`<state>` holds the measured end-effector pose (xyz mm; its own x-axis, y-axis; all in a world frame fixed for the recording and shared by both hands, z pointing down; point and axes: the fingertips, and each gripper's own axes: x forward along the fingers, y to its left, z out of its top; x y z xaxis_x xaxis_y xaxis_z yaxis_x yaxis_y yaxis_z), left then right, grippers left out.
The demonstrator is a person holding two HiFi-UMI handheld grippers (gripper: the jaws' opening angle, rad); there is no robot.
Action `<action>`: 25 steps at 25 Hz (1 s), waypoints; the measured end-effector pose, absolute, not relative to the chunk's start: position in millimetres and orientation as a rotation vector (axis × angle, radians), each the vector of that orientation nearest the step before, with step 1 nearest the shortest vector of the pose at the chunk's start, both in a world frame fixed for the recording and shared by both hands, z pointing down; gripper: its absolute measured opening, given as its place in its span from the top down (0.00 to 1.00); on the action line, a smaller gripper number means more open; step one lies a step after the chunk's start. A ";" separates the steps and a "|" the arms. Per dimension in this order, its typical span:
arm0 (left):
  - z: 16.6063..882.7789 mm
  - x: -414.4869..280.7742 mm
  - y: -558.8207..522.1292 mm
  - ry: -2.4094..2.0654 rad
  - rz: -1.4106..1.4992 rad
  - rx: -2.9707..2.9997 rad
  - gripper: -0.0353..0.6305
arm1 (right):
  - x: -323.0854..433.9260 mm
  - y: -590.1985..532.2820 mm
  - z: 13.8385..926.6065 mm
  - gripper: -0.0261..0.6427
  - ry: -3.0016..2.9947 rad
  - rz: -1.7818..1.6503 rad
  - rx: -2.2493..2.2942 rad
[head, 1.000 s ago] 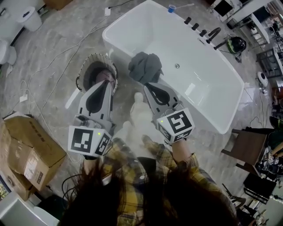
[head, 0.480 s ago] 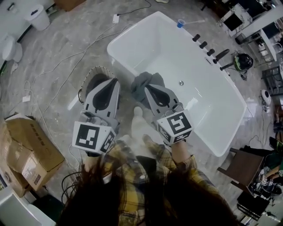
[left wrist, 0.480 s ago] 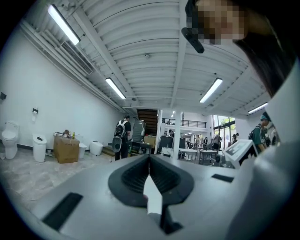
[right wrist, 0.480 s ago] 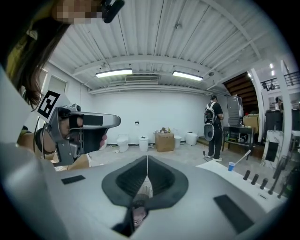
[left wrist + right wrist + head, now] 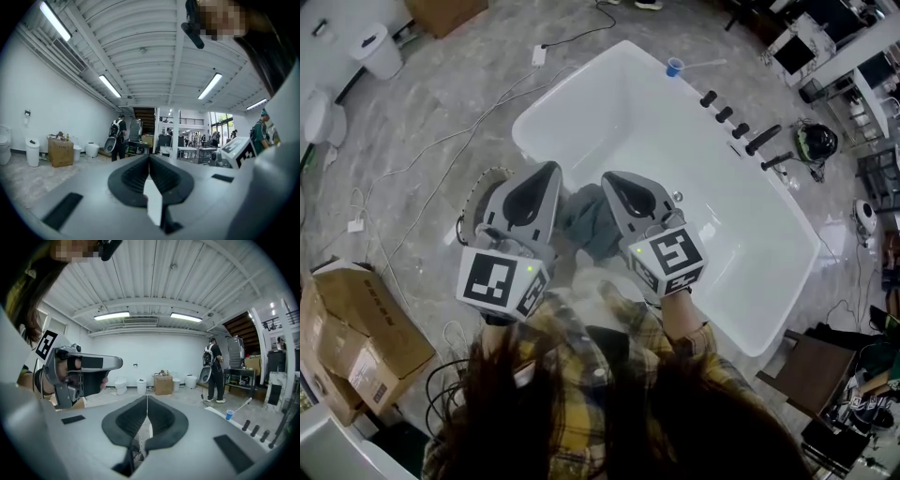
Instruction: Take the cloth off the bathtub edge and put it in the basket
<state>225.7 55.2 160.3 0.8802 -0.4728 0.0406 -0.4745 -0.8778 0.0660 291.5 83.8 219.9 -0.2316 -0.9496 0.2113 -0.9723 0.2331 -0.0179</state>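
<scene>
A crumpled grey cloth [image 5: 592, 223] lies on the near edge of the white bathtub [image 5: 567, 89]. In the head view it shows between my two grippers, below them. My left gripper [image 5: 553, 170] is shut and holds nothing; it hangs over the round woven basket [image 5: 473, 202], which stands on the floor left of the tub and is mostly hidden. My right gripper [image 5: 608, 177] is also shut and bare, just right of the cloth over the tub's inside. The left gripper view shows closed jaws [image 5: 149, 157] pointing level into the room. So does the right gripper view [image 5: 147, 399].
Cardboard boxes [image 5: 356, 323] sit on the floor at the left, with cables [image 5: 422, 155] running across the marble. Black tap handles [image 5: 741, 131] and a blue cup [image 5: 675, 67] line the tub's far rim. A chair [image 5: 814, 361] stands at the right. A person with a backpack [image 5: 213, 369] stands far off.
Both grippers have moved forward together, still shut. The cloth was ahead of the right gripper's tip; it now lies between and below the two grippers. The basket is now mostly covered by the left gripper.
</scene>
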 end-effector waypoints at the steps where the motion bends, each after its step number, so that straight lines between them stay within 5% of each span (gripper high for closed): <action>1: 162.1 232.3 54.0 -0.748 0.039 2.974 0.92 | 296.5 81.4 221.3 0.94 -2.342 0.221 1.837; 25: 198.0 276.3 12.7 -0.589 0.160 2.959 0.92 | 324.7 38.7 253.6 0.94 -2.240 0.335 1.861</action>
